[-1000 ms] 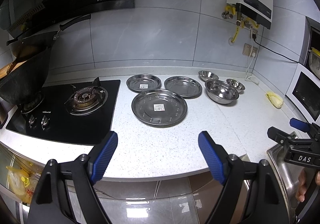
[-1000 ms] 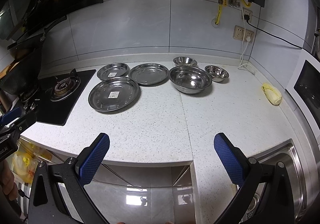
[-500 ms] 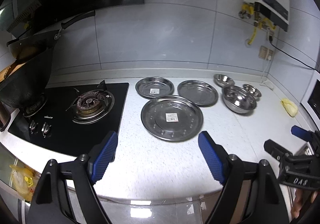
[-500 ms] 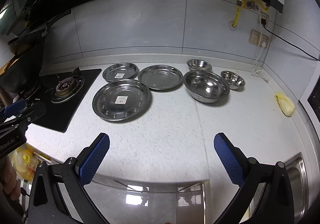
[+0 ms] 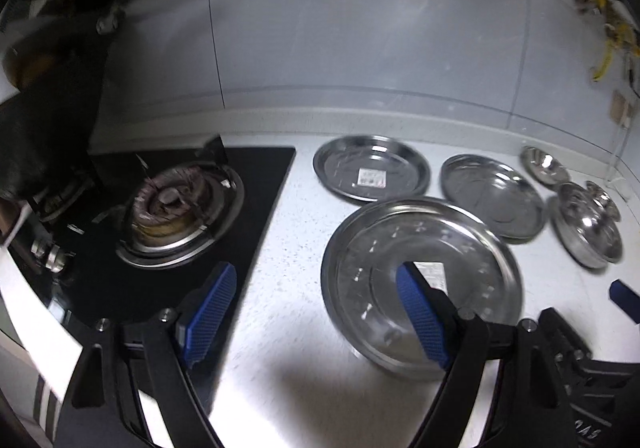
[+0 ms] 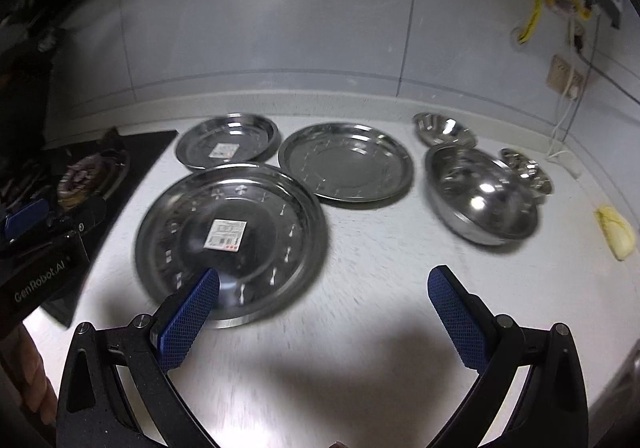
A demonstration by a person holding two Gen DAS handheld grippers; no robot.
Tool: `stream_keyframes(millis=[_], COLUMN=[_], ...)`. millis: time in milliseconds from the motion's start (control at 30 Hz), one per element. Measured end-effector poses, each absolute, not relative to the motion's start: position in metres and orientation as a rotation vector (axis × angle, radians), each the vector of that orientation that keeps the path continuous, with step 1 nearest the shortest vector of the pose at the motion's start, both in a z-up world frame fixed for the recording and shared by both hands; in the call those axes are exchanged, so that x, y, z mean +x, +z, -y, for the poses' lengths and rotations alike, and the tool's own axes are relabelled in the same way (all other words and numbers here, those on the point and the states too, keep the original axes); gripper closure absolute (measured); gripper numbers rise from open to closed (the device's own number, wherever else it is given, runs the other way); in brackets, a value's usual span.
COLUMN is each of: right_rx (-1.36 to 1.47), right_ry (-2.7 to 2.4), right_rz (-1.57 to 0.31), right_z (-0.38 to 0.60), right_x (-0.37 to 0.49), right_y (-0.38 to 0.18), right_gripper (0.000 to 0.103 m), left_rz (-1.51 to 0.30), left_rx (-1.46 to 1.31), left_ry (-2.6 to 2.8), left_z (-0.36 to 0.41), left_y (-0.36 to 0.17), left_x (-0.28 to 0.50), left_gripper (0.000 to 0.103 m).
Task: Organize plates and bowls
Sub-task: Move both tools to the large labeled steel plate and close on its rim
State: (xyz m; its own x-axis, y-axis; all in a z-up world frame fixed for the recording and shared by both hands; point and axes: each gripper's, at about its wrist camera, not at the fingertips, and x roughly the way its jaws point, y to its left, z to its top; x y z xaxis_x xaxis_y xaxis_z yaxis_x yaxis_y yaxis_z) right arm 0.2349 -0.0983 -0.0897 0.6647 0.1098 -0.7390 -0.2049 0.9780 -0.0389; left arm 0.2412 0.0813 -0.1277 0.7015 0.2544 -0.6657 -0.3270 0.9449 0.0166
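Now both of your claws sit much closer to the dishes than half a second ago: the worktop's front edge, then in both views, has dropped out of frame, and both views are motion-blurred.

Layout on the worktop [image 6: 360, 248]: the large plate [image 6: 232, 240], with a paper label at its centre, lies nearest the front. Behind it, toward the back edge, lie the small labelled plate [image 6: 228, 142] and the plain plate [image 6: 346, 164], side by side. To their right stands the large bowl [image 6: 480, 196], with one small bowl [image 6: 444, 128] behind it and another small bowl [image 6: 528, 170] at its right side. A yellow object [image 6: 616, 232] lies near the right edge. The black gas hob [image 5: 176, 216] takes up the left end of the worktop.

Left claw [image 5: 316, 312]: spread wide, holding nothing. Its right finger overlaps the large plate [image 5: 424, 280] in view; its left finger is over the hob's front right corner. Contact cannot be judged.

Right claw [image 6: 324, 312]: spread wide, holding nothing. Its left finger overlaps the front rim of the large plate; its right finger is over bare worktop. The left claw's body shows at the left edge of the right wrist view.
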Motion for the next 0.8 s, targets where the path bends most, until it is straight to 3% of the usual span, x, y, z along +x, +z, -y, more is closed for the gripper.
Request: stream_keyframes(millis=[333,400,567,633,733,800], right_rx=[-0.128,-0.123,-0.103,-0.1,-0.103,-0.107], right_ry=[0.239,0.25,0.28,0.285,0.288,0.298], right_rz=[-0.909,-0.933,-0.996,-1.012,-0.998,-0.991], right_z=[0.07,0.069,0.068,0.068,0.069,0.069], right_x=[0.297,0.306,0.322,0.325,0.324,0.324], right_y=[-0.141,-0.147,-0.163,-0.169,-0.171,-0.171], right_gripper=[0.001,0.006,0.035,0.038,0.04,0.046], left_rz=[-0.849,-0.868,-0.904,-0.932,-0.949,-0.948], left_rx=[-0.137,-0.136,-0.163,-0.182,-0.191,-0.173], left_ry=[0.308,0.299,0.286,0.265,0.248,0.237], left_z=[-0.092,-0.091,-0.095,-0.097,-0.099,-0.097], left_y=[-0.176,-0.183,-0.198,-0.204,-0.21,-0.21], left_x=[0.302,0.309,0.316,0.319,0.322,0.324], left_gripper=[0.021,0.021,0.024,0.036,0.041,0.041])
